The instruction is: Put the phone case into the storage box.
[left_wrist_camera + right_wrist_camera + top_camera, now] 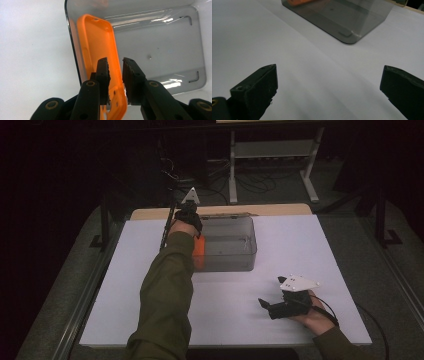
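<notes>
nearest the person, the right gripper [272, 307] rests low over the white table [125, 285], held in the right hand [312, 317] at the front right corner, its grey three-cornered plate on top. in the right gripper view its jaws stand wide apart with bare table between them, nothing held, and the bin's near corner shows farther off.

moving out, the left forearm in an olive sleeve [165, 290] stretches across the table toward the middle, to the clear grey plastic bin [245, 252], which sits upright on the white surface near the far edge.

at the bin's left end, the left gripper [115, 72] points down into it. its jaws are drawn narrow, with a slim gap between the pads. an orange phone case [100, 50] stands on its edge inside the bin, leaning against the left wall, open side facing in. the left pad sits right in front of the case; whether the jaws pinch it, i can't tell from here. in the high view the case shows as an orange patch just inside the bin's left wall, below the hand.

the rest of the bin floor is bare, just reflections on the plastic.

beyond the table, a white metal stand [272, 155] and loose cables sit on the dark floor.
</notes>
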### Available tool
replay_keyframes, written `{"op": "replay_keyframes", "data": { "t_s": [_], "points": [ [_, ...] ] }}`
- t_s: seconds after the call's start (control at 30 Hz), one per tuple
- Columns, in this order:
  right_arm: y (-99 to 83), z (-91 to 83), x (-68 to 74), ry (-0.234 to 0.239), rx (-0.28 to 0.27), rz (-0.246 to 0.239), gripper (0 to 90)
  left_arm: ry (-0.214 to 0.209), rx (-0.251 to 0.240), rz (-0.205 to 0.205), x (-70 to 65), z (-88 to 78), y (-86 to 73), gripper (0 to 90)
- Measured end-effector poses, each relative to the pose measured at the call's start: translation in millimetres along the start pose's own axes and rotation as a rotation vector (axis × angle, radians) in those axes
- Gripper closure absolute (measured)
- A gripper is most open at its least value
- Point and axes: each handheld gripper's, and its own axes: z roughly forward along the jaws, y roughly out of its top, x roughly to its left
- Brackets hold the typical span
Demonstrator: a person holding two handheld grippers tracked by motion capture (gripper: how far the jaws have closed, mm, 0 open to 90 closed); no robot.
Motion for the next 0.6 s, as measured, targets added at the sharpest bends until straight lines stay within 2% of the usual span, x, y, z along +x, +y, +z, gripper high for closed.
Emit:
{"op": "replay_keyframes", "data": {
  "t_s": [0.2,0.4,0.5,0.6],
  "points": [
    [-0.1,0.2,0.5,0.003,0.001,0.000,0.9,-0.008,-0.016,0.020,-2.1,-2.3,0.5,73.9],
    [-0.4,0.3,0.0,0.001,0.005,-0.003,0.9,-0.044,-0.037,0.063,-1.8,-5.7,0.6,70.7],
    [-0.4,0.2,-0.3,0.000,0.004,-0.003,0.9,-0.071,-0.048,0.098,-3.1,-7.8,0.0,67.8],
    [-0.5,0.0,-0.9,-0.001,0.004,-0.001,0.9,-0.085,-0.072,0.119,-2.8,-11.1,-0.9,64.4]
  ]
}}
